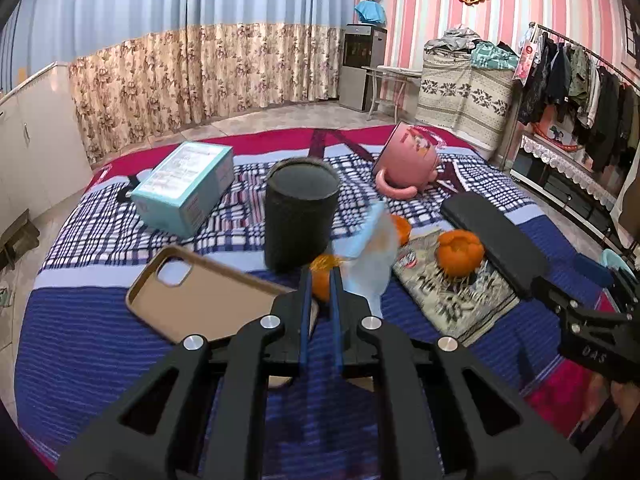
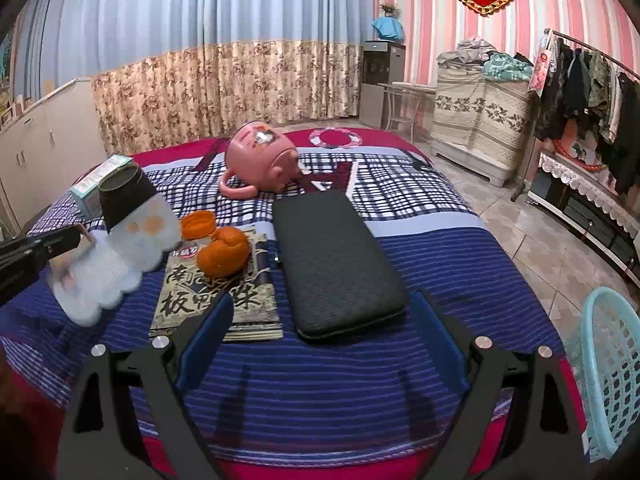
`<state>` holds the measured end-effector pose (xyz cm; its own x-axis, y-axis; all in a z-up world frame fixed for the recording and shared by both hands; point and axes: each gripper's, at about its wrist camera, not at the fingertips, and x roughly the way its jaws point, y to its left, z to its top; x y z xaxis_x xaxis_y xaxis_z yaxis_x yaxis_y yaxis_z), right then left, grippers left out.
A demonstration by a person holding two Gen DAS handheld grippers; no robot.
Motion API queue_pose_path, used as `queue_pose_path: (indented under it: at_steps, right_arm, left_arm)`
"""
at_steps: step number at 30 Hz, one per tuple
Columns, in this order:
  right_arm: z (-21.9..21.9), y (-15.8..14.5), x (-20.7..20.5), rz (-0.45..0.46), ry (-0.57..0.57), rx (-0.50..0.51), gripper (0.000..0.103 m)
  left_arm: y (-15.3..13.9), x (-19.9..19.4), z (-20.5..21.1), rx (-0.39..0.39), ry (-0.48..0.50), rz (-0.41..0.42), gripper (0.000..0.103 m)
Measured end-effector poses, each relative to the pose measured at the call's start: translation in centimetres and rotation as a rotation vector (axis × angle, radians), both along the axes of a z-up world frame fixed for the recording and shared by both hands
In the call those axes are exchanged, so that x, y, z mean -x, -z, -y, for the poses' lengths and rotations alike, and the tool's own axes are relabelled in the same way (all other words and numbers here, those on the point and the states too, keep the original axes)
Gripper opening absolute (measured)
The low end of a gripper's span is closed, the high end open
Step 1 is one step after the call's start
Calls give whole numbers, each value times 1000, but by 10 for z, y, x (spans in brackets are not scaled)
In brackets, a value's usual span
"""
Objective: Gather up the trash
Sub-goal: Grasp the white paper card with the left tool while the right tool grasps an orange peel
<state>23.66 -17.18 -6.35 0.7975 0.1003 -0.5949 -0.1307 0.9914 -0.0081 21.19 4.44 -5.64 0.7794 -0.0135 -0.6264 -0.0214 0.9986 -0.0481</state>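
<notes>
My left gripper [image 1: 321, 276] is shut on a pale blue-and-white plastic wrapper [image 1: 370, 256], held above the bed; the wrapper also shows blurred in the right wrist view [image 2: 116, 264]. Orange peel [image 1: 459, 253] lies on a printed paper packet [image 1: 452, 292]; both show in the right wrist view, the peel [image 2: 223, 256] on the packet [image 2: 216, 300]. A smaller peel piece [image 2: 197, 224] lies behind it. My right gripper [image 2: 324, 308] is open and empty, low over the blue striped bedcover, near a black case [image 2: 336, 260].
A black cylinder [image 1: 300, 216], a teal box [image 1: 186, 186], a tan phone case [image 1: 204, 292] and a tipped pink mug [image 1: 408, 160] lie on the bed. A light blue plastic basket [image 2: 612, 372] stands on the floor at the right. A clothes rack stands far right.
</notes>
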Motion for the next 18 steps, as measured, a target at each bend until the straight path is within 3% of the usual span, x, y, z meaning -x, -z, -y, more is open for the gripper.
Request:
queue_pose_path:
  at_steps: [2, 4, 6, 9, 14, 16, 18]
  right_arm:
    - [-3, 2, 1, -3, -5, 3, 88]
    - [-4, 3, 2, -6, -5, 7, 88]
    - [-3, 3, 3, -7, -2, 5, 88]
    - [1, 2, 4, -7, 9, 3, 88]
    - [6, 4, 2, -18, 28, -6, 88]
    - [6, 5, 1, -19, 30, -5, 88]
    - [6, 5, 0, -19, 26, -3, 88]
  left_arm:
    - [7, 3, -4, -1, -3, -17, 9]
    - [13, 5, -7, -1, -5, -35, 20]
    - [16, 6, -8, 4, -12, -38, 56]
    - [17, 11, -10, 34, 2, -30, 70]
    - [29, 8, 6, 26, 53, -88, 69]
    - [31, 9, 12, 18, 66, -99, 55]
    - [33, 8, 15, 6, 74, -112, 19]
